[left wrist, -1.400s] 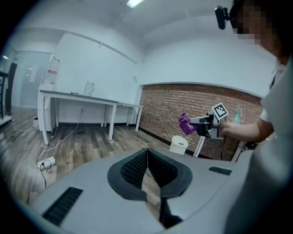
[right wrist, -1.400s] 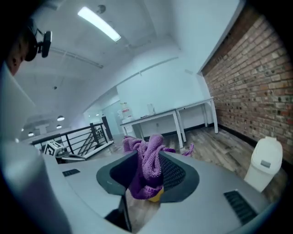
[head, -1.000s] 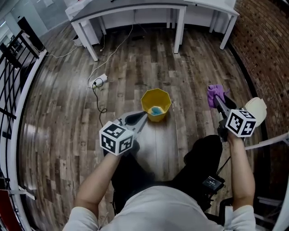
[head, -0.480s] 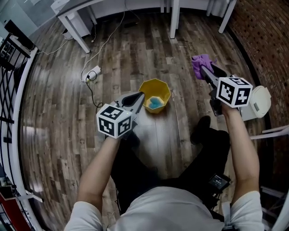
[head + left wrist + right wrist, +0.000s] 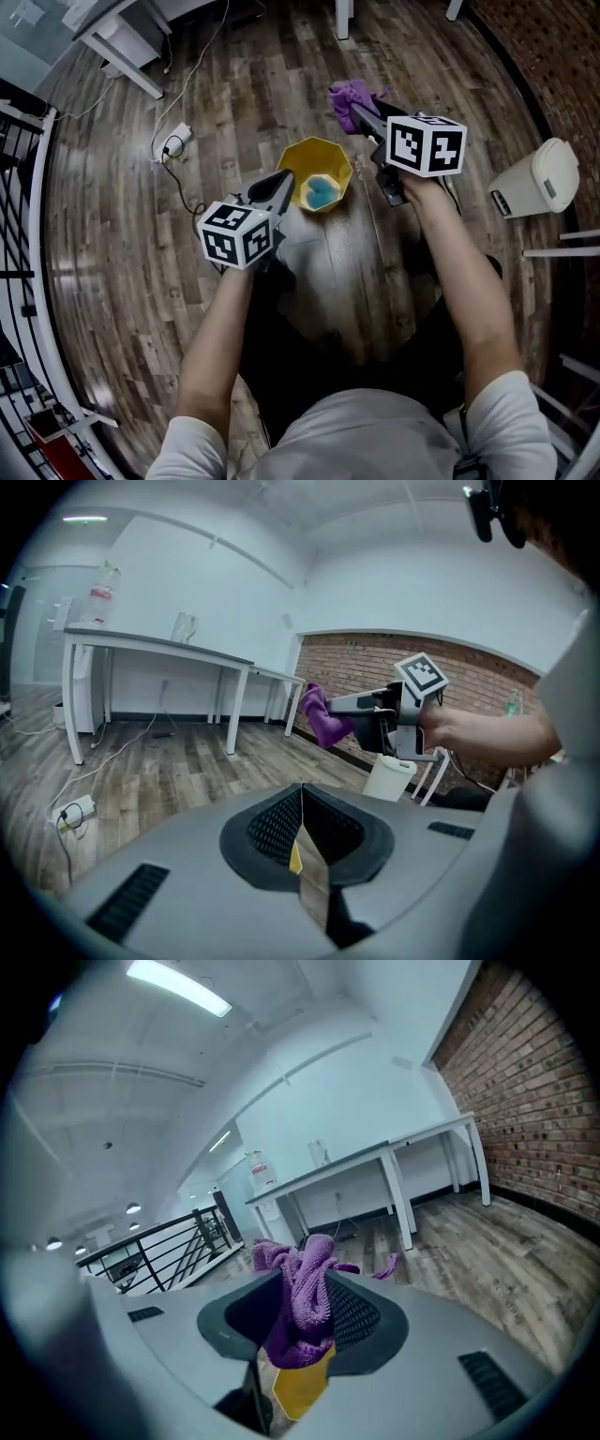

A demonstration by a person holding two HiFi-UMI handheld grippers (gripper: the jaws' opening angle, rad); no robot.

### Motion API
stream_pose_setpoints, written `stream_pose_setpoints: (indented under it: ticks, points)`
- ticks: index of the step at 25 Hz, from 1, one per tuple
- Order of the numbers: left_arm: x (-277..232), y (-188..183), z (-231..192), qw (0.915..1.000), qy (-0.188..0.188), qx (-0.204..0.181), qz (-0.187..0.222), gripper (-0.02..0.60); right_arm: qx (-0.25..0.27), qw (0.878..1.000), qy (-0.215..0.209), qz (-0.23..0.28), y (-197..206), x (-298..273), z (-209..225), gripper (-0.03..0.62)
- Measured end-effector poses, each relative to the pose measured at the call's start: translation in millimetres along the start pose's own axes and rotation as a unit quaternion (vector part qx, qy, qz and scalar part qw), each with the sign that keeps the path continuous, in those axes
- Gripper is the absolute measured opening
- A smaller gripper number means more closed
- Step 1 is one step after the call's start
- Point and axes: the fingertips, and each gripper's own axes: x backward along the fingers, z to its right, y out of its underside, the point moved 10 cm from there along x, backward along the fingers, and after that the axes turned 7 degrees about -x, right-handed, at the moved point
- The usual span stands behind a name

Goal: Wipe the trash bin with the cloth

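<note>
Bin (image 5: 314, 157), yellow, upright on plank floor (image 5: 244, 94), mouth up, blue scrap (image 5: 322, 192) inside, seen in head view between left gripper (image 5: 281, 180) and right gripper (image 5: 360, 111). Left gripper view: jaws shut, empty; white tables (image 5: 159, 642), brick wall (image 5: 347, 663) beyond. Right gripper view: jaws clamped on purple cloth (image 5: 300, 1307), yellow of bin below, black railing (image 5: 159, 1241) at left.

The cloth (image 5: 300, 1299) is seen as nubbly purple microfibre, the trash bin (image 5: 305, 159) as smooth yellow plastic, probably slightly glossy, the floor (image 5: 272, 84) is laid in grained wood planks with a soft sheen, and the brick wall (image 5: 525, 1082) is left rough and matt.
</note>
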Motion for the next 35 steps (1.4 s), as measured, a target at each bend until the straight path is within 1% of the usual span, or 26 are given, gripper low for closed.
stream_pose_setpoints:
  ticks: [4, 7, 10, 13, 15, 18, 20, 22, 24, 25, 26, 27, 28, 29, 30, 31, 32, 33, 34, 35]
  points:
    - [-30, 28, -7, 0.9994, 0.015, 0.004, -0.032, 0.005, -0.053, 0.998, 0.014, -0.013, 45, -30, 29, 0.144]
    - [-55, 53, -10, 0.9979, 0.022, 0.006, -0.061, 0.006, -0.105, 0.994, 0.032, -0.02, 84, -46, 62, 0.144]
    - [-79, 79, -11, 0.9946, 0.035, 0.004, -0.097, 0.006, -0.169, 0.984, 0.056, -0.023, 129, -51, 100, 0.144]
    - [-101, 97, -14, 0.9896, 0.054, -0.01, -0.133, 0.006, -0.23, 0.969, 0.084, -0.027, 174, -52, 135, 0.144]
    - [-113, 106, -18, 0.9843, 0.067, -0.027, -0.161, 0.006, -0.262, 0.959, 0.098, -0.032, 203, -54, 152, 0.144]
    - [-128, 126, -20, 0.9728, 0.095, -0.057, -0.204, 0.006, -0.305, 0.945, 0.109, -0.035, 242, -57, 171, 0.144]
    - [-140, 138, -16, 0.9668, 0.121, -0.069, -0.214, 0.006, -0.33, 0.938, 0.105, -0.034, 264, -61, 183, 0.144]
    - [-150, 143, -15, 0.9607, 0.142, -0.08, -0.225, 0.006, -0.354, 0.929, 0.1, -0.034, 284, -62, 193, 0.144]
    - [-157, 139, -21, 0.9495, 0.151, -0.093, -0.259, 0.005, -0.375, 0.921, 0.1, -0.035, 302, -60, 199, 0.144]
    - [-160, 136, -28, 0.944, 0.15, -0.09, -0.28, 0.005, -0.385, 0.917, 0.101, -0.035, 310, -59, 201, 0.144]
    - [-162, 131, -39, 0.942, 0.141, -0.07, -0.297, 0.005, -0.394, 0.913, 0.1, -0.036, 319, -59, 200, 0.144]
    - [-162, 126, -52, 0.9443, 0.121, -0.031, -0.304, 0.005, -0.401, 0.91, 0.096, -0.038, 326, -60, 199, 0.144]
    - [-162, 121, -65, 0.9486, 0.095, 0.015, -0.302, 0.005, -0.407, 0.908, 0.09, -0.04, 331, -62, 198, 0.144]
    - [-161, 120, -73, 0.952, 0.069, 0.051, -0.294, 0.005, -0.41, 0.907, 0.083, -0.044, 336, -64, 196, 0.144]
    - [-160, 123, -74, 0.9537, 0.053, 0.061, -0.29, 0.005, -0.413, 0.907, 0.075, -0.048, 340, -66, 196, 0.144]
    - [-160, 128, -67, 0.953, 0.055, 0.041, -0.295, 0.006, -0.414, 0.906, 0.067, -0.053, 344, -67, 195, 0.144]
    - [-162, 134, -55, 0.9483, 0.076, 0.002, -0.308, 0.006, -0.416, 0.906, 0.062, -0.055, 348, -68, 196, 0.144]
    - [-167, 139, -42, 0.9392, 0.108, -0.047, -0.323, 0.007, -0.418, 0.905, 0.058, -0.054, 350, -68, 199, 0.144]
    - [-173, 140, -29, 0.9281, 0.141, -0.097, -0.331, 0.014, -0.42, 0.904, 0.054, -0.049, 350, -68, 202, 0.144]
    - [-180, 140, -21, 0.9179, 0.166, -0.143, -0.331, 0.039, -0.424, 0.903, 0.049, -0.043, 349, -67, 205, 0.144]
